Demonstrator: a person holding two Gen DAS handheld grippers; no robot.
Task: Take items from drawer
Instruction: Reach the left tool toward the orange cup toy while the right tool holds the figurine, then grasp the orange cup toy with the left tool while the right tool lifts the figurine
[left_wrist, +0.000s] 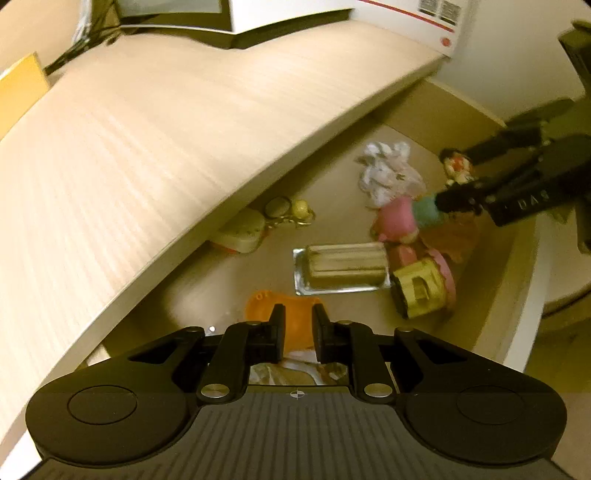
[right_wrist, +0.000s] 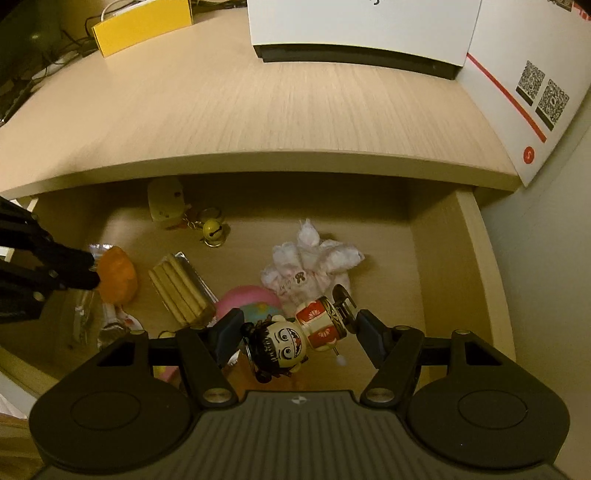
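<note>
The open drawer (right_wrist: 468, 280) holds several small items. My right gripper (right_wrist: 300, 331) is open, with its fingers on either side of a wind-up doll figure (right_wrist: 295, 338) that has a black-haired head and a red and white body. In the left wrist view the same doll (left_wrist: 458, 166) sits between the right gripper's (left_wrist: 452, 178) fingers. My left gripper (left_wrist: 298, 323) is nearly closed, with an orange soft toy (left_wrist: 260, 306) filling the narrow gap. In the right wrist view its fingertips (right_wrist: 88, 273) touch the orange toy's (right_wrist: 118, 280) left edge.
Also in the drawer are a wafer pack (right_wrist: 181, 291), a white plush bunny (right_wrist: 310, 266), a pink toy (right_wrist: 245, 299), a yellow block toy (left_wrist: 419, 291) and a bell keychain (right_wrist: 212, 230). The desk top (right_wrist: 258, 110) overhangs the drawer's back, carrying a white box (right_wrist: 517, 92).
</note>
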